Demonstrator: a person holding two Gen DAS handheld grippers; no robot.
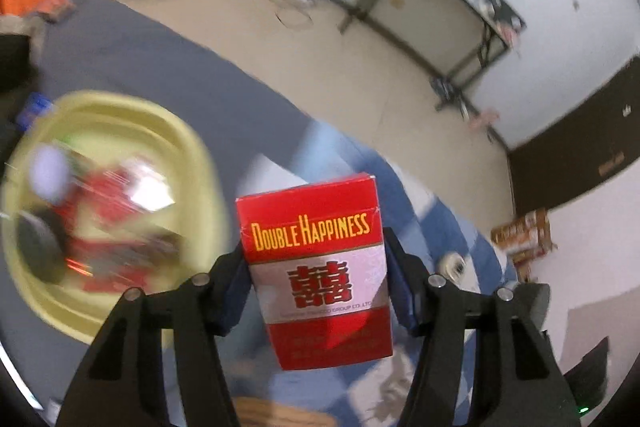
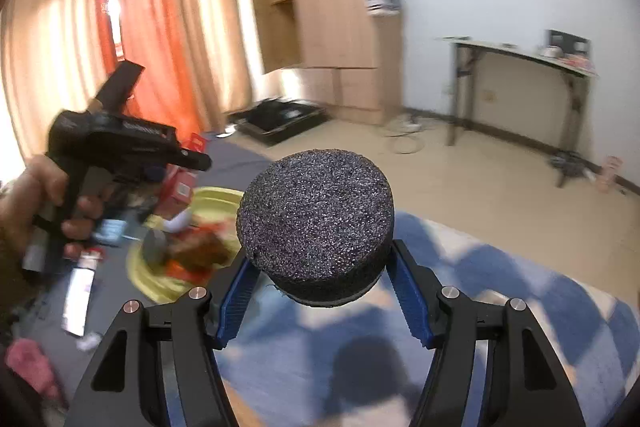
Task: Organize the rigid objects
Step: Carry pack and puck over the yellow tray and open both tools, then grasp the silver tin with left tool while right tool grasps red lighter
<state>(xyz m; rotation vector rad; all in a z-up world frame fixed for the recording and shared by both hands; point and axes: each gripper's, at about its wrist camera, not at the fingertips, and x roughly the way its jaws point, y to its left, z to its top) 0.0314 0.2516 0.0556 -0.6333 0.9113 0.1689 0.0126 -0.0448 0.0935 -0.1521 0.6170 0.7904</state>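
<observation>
My left gripper (image 1: 316, 279) is shut on a red and white Double Happiness cigarette pack (image 1: 316, 267), held upright above the blue bedding. To its left lies a yellow basin (image 1: 192, 147) holding several blurred red packs and a dark round thing. My right gripper (image 2: 318, 267) is shut on a round black foam puck (image 2: 316, 219), its speckled face toward the camera. In the right wrist view the yellow basin (image 2: 212, 197) sits to the left. A hand (image 2: 24, 195) holds the other gripper tool (image 2: 120, 143) over it, with the red pack (image 2: 182, 183) at its tip.
A blue patterned blanket (image 2: 500, 287) covers the bed. Loose packs (image 2: 80, 287) and a pink item (image 2: 28, 363) lie on the grey sheet at left. Beyond are an open black case (image 2: 280, 119) on the floor, a wooden wardrobe (image 2: 340, 7) and a side table (image 2: 520, 67).
</observation>
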